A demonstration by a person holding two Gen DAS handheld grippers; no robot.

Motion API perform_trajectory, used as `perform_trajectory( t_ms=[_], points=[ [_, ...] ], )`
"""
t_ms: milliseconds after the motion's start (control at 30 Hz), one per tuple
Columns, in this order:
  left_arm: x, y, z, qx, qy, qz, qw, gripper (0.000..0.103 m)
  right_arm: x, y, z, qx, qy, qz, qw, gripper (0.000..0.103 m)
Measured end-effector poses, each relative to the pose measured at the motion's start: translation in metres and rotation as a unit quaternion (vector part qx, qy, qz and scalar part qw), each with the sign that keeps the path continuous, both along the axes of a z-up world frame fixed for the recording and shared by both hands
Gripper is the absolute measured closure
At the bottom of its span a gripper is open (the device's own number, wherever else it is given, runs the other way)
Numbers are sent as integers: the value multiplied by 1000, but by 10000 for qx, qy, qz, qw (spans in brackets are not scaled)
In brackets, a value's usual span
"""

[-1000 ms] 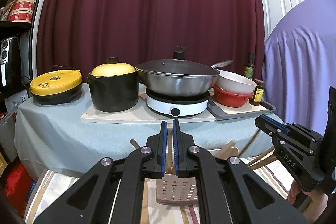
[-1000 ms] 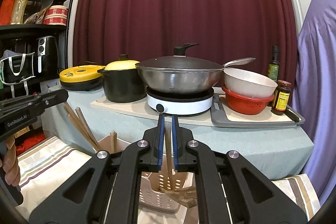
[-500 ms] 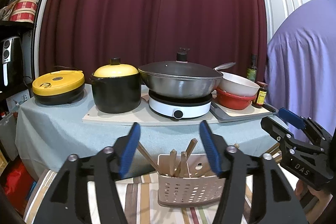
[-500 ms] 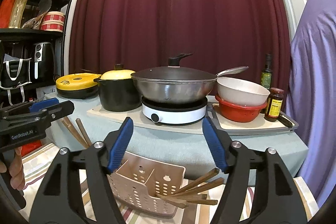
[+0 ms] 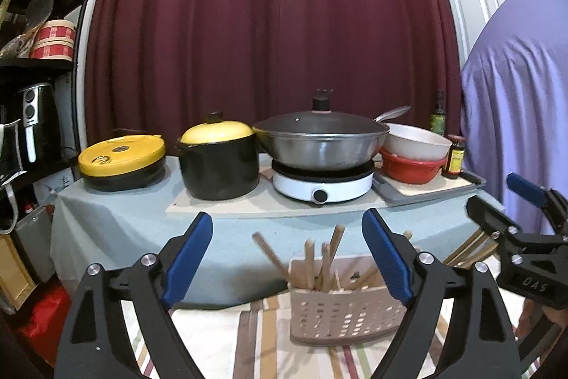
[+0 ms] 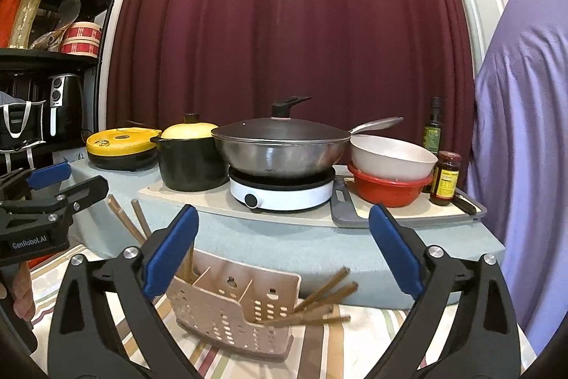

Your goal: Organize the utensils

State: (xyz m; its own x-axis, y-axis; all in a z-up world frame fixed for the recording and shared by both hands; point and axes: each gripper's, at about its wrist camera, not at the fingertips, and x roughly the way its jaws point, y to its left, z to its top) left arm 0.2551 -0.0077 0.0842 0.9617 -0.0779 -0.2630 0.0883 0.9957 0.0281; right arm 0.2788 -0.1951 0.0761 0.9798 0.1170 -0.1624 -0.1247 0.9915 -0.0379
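A: Both tools are spread wide. The left hand-held gripper [image 5: 287, 258] has just been opening, its blue pads [image 5: 188, 258] parted, nothing pressed between them.

B: Same on the other side. The right hand-held gripper [image 6: 284, 251] has just been opening too, released and gripping nothing.

A: In front of them is the beige perforated utensil holder [image 5: 340, 311], standing on a striped cloth [image 5: 255, 343]. From the left view it sits low between the two fingers, but past them, not touched.

B: And the wooden chopsticks [image 5: 319, 258] are in it. From the left camera they stick up out of the top, leaning at different angles, one slanting far to the left.

A: The right camera shows the holder [image 6: 234, 308] from a corner, with dividers splitting it into compartments. Several chopsticks [image 6: 319, 301] poke out sideways to the right at its near end, almost level. Which compartment they sit in, I cannot tell.

B: Two more sticks rise at the left, behind the left finger of the right tool.

A: Behind it all is the desk [image 6: 319, 247] with a pale blue cover. On it, left to right: a flat yellow-lidded cooker [image 6: 120, 144], a black pot with a yellow lid [image 6: 191, 158], a lidded wok [image 6: 280, 148] on a white induction hob [image 6: 280, 190].

B: Then a white bowl [image 6: 390, 158] stacked in a red bowl [image 6: 387, 190] on a grey tray [image 6: 340, 215], two bottles beside them.
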Motion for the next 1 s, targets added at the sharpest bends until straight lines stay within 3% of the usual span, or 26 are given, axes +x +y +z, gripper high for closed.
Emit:
perform_trajectory(
  t_ms=[133,667,1000],
  points=[
    [-13,3,-6,95,124,172,9997,18,-14,-2,-5,9,55,-69,10000,5],
    [-99,5,-37,-106,679,325,9971,16,-103,-1,-38,-80,591,13,9982,4],
    [-147,-2,-35,-205,790,452,9956,14,-163,1,-26,-208,521,136,9983,4]
  ],
)
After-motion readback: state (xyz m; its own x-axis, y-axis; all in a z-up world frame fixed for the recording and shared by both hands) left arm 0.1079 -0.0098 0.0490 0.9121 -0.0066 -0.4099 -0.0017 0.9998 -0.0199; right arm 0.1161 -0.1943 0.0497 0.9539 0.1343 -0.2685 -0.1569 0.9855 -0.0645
